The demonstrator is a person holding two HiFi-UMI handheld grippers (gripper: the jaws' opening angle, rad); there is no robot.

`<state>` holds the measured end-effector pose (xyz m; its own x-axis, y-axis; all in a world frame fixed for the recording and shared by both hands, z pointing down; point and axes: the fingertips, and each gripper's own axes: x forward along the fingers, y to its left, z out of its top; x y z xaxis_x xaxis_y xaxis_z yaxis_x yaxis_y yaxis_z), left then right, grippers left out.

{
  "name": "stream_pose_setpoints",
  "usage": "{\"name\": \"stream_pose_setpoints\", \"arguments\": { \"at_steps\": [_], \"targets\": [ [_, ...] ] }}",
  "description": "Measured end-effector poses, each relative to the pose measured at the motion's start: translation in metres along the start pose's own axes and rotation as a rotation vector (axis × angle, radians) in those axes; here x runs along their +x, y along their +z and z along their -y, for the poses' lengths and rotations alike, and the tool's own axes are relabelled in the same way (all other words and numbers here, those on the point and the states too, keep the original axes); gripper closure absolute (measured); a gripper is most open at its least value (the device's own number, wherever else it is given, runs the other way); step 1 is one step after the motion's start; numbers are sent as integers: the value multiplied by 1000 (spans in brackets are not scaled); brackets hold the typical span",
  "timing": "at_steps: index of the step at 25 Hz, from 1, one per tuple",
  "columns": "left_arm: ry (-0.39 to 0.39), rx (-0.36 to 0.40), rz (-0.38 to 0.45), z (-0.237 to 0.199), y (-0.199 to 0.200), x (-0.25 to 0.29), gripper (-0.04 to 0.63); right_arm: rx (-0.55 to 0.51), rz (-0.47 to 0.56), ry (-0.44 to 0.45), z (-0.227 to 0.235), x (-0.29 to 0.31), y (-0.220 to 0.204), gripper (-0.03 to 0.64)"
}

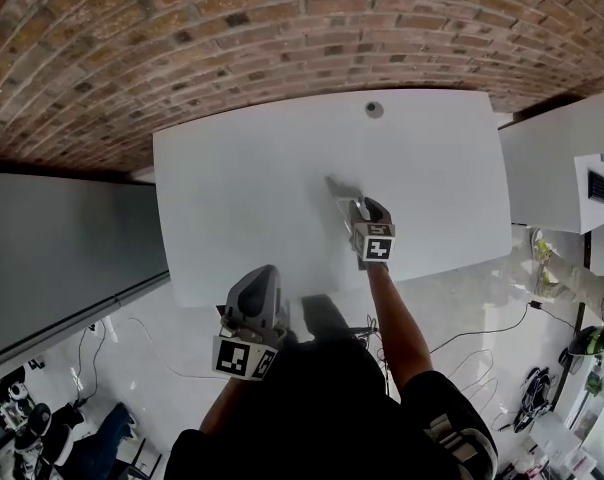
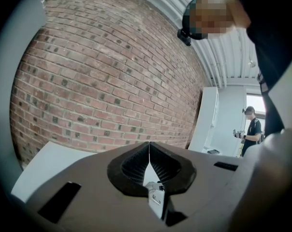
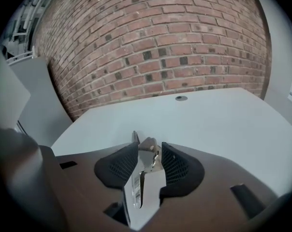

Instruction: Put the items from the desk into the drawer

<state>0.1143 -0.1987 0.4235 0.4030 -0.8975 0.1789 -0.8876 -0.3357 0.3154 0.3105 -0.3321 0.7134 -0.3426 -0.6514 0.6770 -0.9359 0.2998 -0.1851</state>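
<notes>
The person's right arm point(image 1: 397, 318) is reaching forward from the body over the white desk point(image 1: 232, 198), bare forearm stretched out, with the right gripper point(image 1: 356, 210) tilting down toward the tabletop past the desk's middle. Its marker cube point(image 1: 373, 243) is facing up at the head camera. In the right gripper view its jaws are clamping a shiny metal tool point(image 3: 145, 161) – a thin, folded steel piece – between the two black ribbed pads point(image 3: 177, 166), one pad pressing on each side. The tool is hanging in the jaws above the desk surface, and a grey shadow point(image 1: 337, 185) is lying on the tabletop just ahead of the gripper. The left gripper point(image 1: 263, 274) is hovering close to the person's body at the desk's near edge, well apart from the right one, pointing roughly level toward the brick wall point(image 1: 182, 48). In the left gripper view its jaws are closing tip to tip with nothing between them. A small round grommet point(image 1: 374, 109) is sitting near the far edge of the desk, close to the wall. No drawer is showing in any view – only the desk, the wall and cables point(image 1: 482, 338) trailing over the floor beside the person.
</notes>
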Motion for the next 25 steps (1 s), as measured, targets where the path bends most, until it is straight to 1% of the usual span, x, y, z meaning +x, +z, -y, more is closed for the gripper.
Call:
{"name": "stream_pose_setpoints", "arguments": {
  "at_steps": [3, 6, 10, 14, 15, 19, 21, 25],
  "targets": [
    [9, 16, -2, -1, 0, 2, 591, 25, -23, 12, 5, 13, -6, 471],
    [18, 24, -15, -2, -3, 3, 591, 53, -69, 22, 5, 19, -13, 469],
    [20, 28, -23, -2, -4, 6, 591, 47, -59, 59, 5, 29, -14, 472],
    [28, 19, -26, -5, -6, 4, 591, 58, -98, 77, -2, 27, -15, 515],
    [30, 17, -26, -5, -6, 3, 591, 64, -102, 78, -2, 27, -15, 515],
    [41, 6, -25, -9, -6, -4, 591, 62, -81, 96, -5, 24, -9, 530],
    [47, 5, -23, -12, -6, -8, 591, 49, -70, 101, -9, 20, -6, 547],
    [59, 3, -17, -17, -7, -22, 591, -29, -53, 85, -19, 15, -3, 582]
  ]
}}
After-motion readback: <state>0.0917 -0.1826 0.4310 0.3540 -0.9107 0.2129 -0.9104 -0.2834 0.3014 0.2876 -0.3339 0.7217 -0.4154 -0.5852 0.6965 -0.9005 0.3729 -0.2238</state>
